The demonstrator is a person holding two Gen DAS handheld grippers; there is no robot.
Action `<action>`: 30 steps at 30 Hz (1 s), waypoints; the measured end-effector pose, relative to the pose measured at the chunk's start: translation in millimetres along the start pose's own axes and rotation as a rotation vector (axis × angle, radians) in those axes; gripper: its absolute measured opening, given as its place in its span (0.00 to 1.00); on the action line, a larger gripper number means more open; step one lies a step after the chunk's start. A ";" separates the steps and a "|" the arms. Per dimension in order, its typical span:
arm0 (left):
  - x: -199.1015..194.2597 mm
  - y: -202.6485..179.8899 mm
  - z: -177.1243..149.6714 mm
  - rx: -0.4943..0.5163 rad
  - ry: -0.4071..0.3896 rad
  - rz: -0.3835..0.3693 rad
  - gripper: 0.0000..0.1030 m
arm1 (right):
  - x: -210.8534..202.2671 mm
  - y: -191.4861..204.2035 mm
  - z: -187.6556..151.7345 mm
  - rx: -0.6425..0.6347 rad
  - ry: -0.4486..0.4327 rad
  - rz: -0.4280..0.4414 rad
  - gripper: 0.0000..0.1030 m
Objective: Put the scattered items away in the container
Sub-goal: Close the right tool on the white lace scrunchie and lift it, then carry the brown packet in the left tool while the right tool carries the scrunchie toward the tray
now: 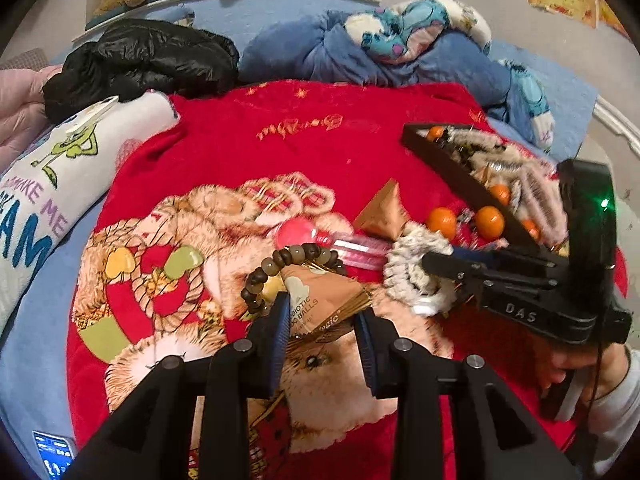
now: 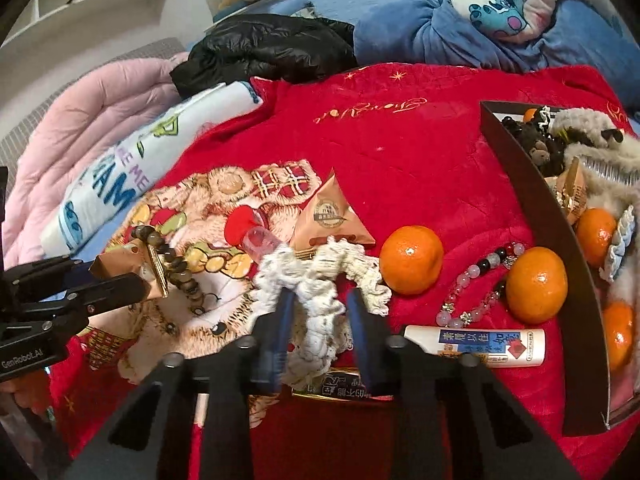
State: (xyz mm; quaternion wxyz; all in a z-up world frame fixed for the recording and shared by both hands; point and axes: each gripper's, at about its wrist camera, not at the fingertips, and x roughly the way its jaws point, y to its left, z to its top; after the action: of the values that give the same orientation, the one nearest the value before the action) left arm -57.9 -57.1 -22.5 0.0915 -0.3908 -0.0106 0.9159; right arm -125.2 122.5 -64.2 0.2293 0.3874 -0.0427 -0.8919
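Observation:
My left gripper (image 1: pixel 322 322) is open around a tan snack packet (image 1: pixel 324 296) lying on the red blanket, with a brown bead bracelet (image 1: pixel 280 264) beside it. My right gripper (image 2: pixel 320 312) is open astride a cream knitted scrunchie (image 2: pixel 316 280). The dark box (image 2: pixel 516 160) at the right holds oranges, furry items and clips. Loose on the blanket are two oranges (image 2: pixel 412 258) (image 2: pixel 536 284), a pink-and-black bead bracelet (image 2: pixel 480 280), a white tube (image 2: pixel 480 346), a triangular packet (image 2: pixel 330 220) and a red-capped clear bottle (image 2: pixel 252 228).
A black jacket (image 2: pixel 268 48), a pink quilt (image 2: pixel 80 120), a printed white pillow (image 2: pixel 132 172) and a blue blanket with a Stitch plush (image 2: pixel 508 4) ring the red blanket. A phone (image 1: pixel 54 454) lies at the lower left.

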 end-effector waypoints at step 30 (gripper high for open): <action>-25.2 7.7 -10.6 -0.101 -0.042 -0.270 0.31 | -45.1 13.0 13.9 0.015 -0.149 0.117 0.14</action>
State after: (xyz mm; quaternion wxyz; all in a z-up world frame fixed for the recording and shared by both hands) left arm -34.4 -69.6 -12.5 0.1941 -0.3705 -0.1111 0.9015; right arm -103.3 129.5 -21.0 0.2746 0.3184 -0.0888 -0.9030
